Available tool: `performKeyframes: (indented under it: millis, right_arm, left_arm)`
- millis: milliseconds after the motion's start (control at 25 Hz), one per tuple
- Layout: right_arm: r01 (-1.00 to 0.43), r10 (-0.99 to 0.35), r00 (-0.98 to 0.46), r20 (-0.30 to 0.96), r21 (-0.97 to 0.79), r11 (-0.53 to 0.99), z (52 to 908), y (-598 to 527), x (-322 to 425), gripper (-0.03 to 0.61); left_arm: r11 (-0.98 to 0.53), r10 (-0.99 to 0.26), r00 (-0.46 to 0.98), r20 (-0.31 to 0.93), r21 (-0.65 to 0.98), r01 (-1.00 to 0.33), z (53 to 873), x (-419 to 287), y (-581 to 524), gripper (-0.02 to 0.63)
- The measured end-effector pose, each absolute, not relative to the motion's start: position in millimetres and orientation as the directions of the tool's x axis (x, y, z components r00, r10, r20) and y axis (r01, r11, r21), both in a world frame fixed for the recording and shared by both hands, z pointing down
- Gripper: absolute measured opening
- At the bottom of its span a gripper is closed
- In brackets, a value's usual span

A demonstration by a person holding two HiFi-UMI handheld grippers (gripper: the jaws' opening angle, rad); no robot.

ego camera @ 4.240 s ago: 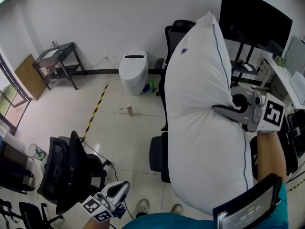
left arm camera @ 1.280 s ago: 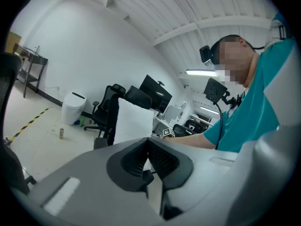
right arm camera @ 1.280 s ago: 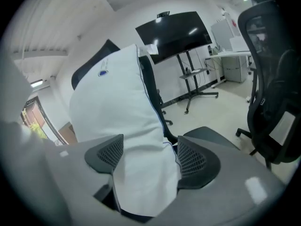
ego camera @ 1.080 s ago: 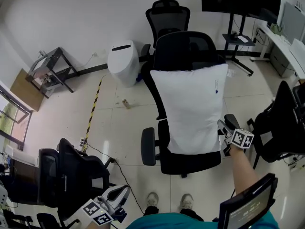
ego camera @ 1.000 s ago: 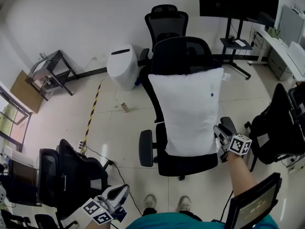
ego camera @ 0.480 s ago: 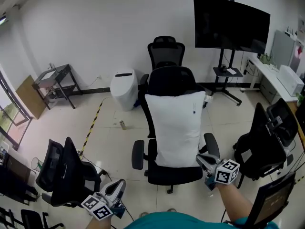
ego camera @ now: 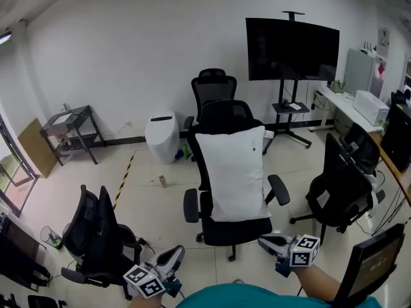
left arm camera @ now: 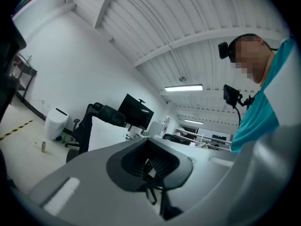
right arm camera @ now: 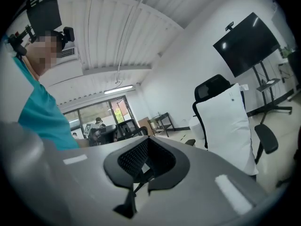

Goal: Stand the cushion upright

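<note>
We hold both grippers close in front of our body. The right gripper (ego camera: 264, 240) has its jaws pressed together with nothing between them. The left gripper (ego camera: 174, 255) is closed and empty too. The white cushion (ego camera: 232, 172) stands upright ahead of both grippers and apart from them. It rests flat against the back of a black office chair (ego camera: 223, 115), with its lower edge on the seat (ego camera: 234, 231). From the right gripper the cushion lies ahead and a little to the left; from the left gripper it lies ahead and to the right.

Between the right gripper and the cushion are the seat's front edge and one armrest (ego camera: 279, 190). The other armrest (ego camera: 191, 205) is between the left gripper and the cushion. Just left of the left gripper stands another black chair (ego camera: 96, 230), and right of the right gripper a third chair (ego camera: 339, 186). Far beyond the cushion we see a high-backed chair (ego camera: 213, 88), a dark television (ego camera: 292, 40) on a wheeled stand and a white lidded container (ego camera: 160, 136). There is also a metal cart (ego camera: 70, 122) and yellow-and-black tape (ego camera: 126, 171) on the floor (ego camera: 160, 210).
</note>
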State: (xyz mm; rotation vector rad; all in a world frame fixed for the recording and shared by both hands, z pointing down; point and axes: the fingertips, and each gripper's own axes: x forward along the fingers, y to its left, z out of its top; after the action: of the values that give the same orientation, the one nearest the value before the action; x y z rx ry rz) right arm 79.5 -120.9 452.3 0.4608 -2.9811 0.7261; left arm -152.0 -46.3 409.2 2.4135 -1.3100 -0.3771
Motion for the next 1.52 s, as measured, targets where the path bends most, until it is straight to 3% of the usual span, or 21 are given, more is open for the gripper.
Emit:
performKeyframes:
  millis: [360, 680, 1160, 1520]
  right_arm:
    - [-0.375, -0.372, -0.924, 0.092, -0.422, 0.825, 437, 31, 71, 0.002]
    - [-0.402, -0.41, -0.91, 0.062, -0.374, 0.836, 406, 108, 132, 0.002]
    - [-0.331, -0.311, -0.944, 0.114, -0.38, 0.864, 432, 244, 279, 0.002]
    - [-0.322, -0.304, -0.947, 0.106, -0.352, 0.879, 421, 299, 270, 0.002]
  left_arm:
    - [-0.578, -0.764, 0.644, -0.049, 0.497, -0.647, 420, -140, 86, 0.011]
    - [-0.63, -0.731, 0.677, -0.08, 0.461, -0.625, 399, -80, 152, 0.011]
    - [-0.567, -0.79, 0.612, -0.05, 0.441, -0.696, 403, 70, 281, 0.011]
    - [-0.591, -0.781, 0.619, -0.082, 0.416, -0.691, 391, 69, 335, 0.011]
